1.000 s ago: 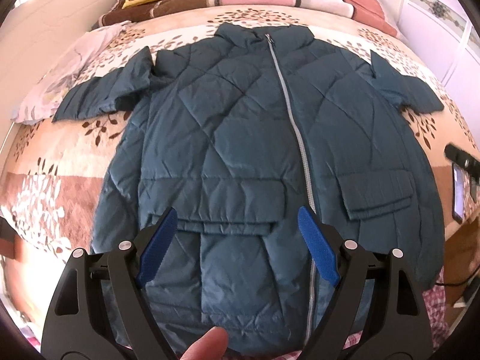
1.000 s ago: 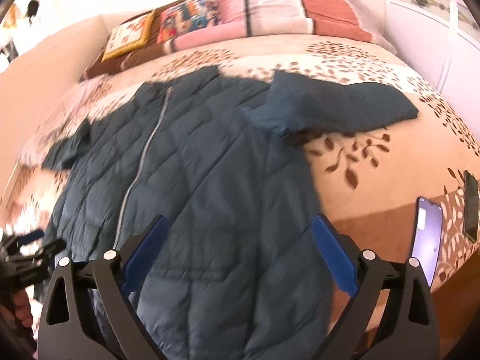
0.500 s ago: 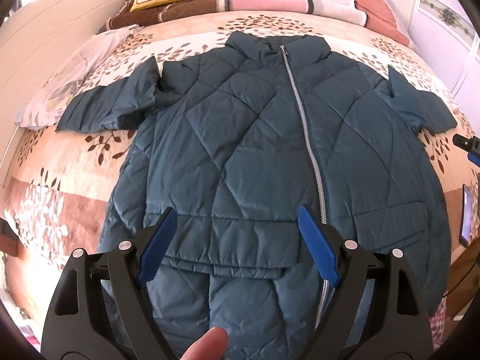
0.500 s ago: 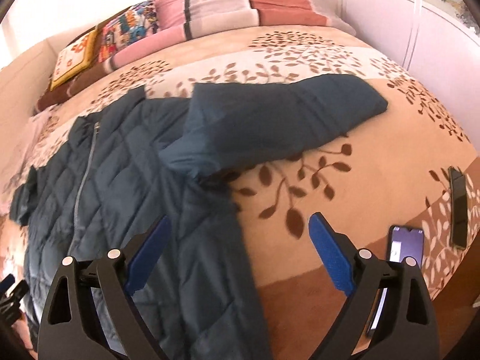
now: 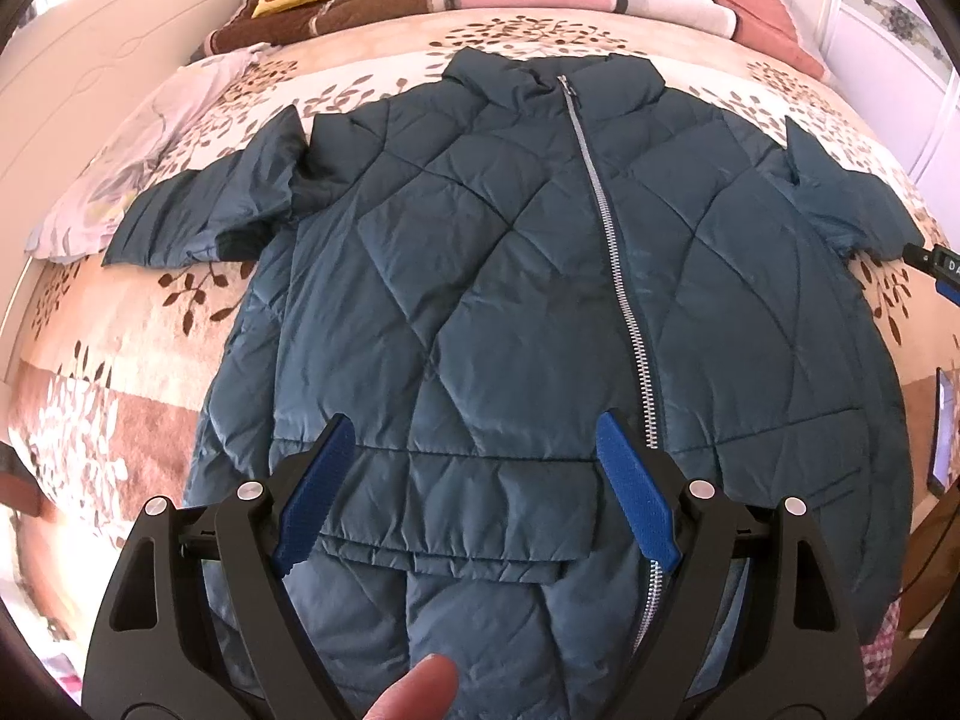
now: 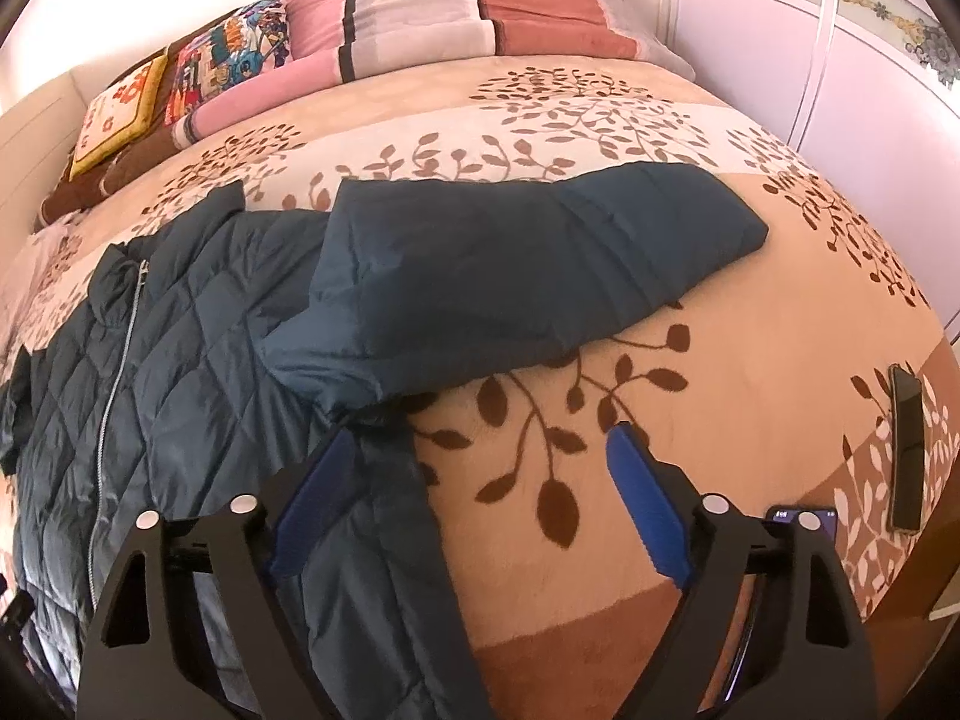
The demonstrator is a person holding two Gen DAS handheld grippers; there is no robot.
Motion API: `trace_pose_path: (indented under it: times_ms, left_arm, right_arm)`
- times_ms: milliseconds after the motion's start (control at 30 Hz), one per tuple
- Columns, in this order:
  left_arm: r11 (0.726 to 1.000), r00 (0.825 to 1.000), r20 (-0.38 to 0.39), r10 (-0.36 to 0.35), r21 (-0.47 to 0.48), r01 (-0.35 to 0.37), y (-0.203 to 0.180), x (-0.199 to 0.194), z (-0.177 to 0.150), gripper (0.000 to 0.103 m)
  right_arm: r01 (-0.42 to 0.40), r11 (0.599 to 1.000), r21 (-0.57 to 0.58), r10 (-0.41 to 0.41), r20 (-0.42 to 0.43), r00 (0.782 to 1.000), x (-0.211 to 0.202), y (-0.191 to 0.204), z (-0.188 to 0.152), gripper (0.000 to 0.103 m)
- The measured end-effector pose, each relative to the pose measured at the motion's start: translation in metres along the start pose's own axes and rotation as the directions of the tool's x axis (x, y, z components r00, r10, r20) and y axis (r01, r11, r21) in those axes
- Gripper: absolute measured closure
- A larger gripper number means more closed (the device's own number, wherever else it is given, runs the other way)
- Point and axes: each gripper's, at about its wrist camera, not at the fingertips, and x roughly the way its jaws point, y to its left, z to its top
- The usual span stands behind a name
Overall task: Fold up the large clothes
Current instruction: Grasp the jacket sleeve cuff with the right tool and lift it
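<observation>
Teal quilted jacket (image 5: 480, 276): lies flat, front up, zipped, centre of frame on leaf-print bedspread (image 5: 138, 360); sleeves spread to upper left & right. Left gripper (image 5: 474, 492): bottom centre, jaws wide, nothing clamped, above pocket flap (image 5: 456, 504). Right gripper (image 6: 480, 504): jaws just been narrowing but released, jacket's side edge between them, unpinched. Sleeve (image 6: 528, 276) mid-frame. Two phones (image 6: 906, 450) at right edge. Pillows (image 6: 420, 24) along top.
</observation>
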Motion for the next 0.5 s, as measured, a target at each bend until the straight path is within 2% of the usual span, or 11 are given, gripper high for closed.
trace_pose_path:
  times_ms: [67, 133, 167, 367, 500]
  left_arm:
    - [1.0, 1.0, -0.004, 0.001, 0.003, -0.001, -0.001, 0.002, 0.001, 0.021]
    - [1.0, 1.0, -0.007, 0.003, 0.006, -0.003, -0.001, 0.003, 0.001, 0.021]
    - [1.0, 1.0, -0.008, 0.002, 0.007, -0.002, -0.001, 0.003, 0.0, 0.021]
    - [1.0, 1.0, -0.014, 0.007, 0.007, -0.007, -0.002, 0.004, 0.0, 0.021]
    - [1.0, 1.0, -0.019, 0.013, 0.009, -0.013, -0.002, 0.007, -0.002, 0.021]
  right_arm:
    - [0.014, 1.0, 0.002, -0.014, 0.002, 1.0, 0.002, -0.001, 0.001, 0.023]
    - [0.032, 0.999, 0.007, -0.032, 0.003, 0.999, 0.005, -0.004, 0.003, 0.034]
    - [0.036, 0.999, 0.008, -0.036, 0.0, 0.999, 0.007, -0.005, 0.003, 0.036]
    - [0.053, 0.998, 0.03, -0.053, 0.001, 0.999, 0.017, -0.02, 0.009, 0.039]
    - [0.051, 0.994, 0.097, -0.052, 0.001, 0.999, 0.026, -0.045, 0.022, 0.039]
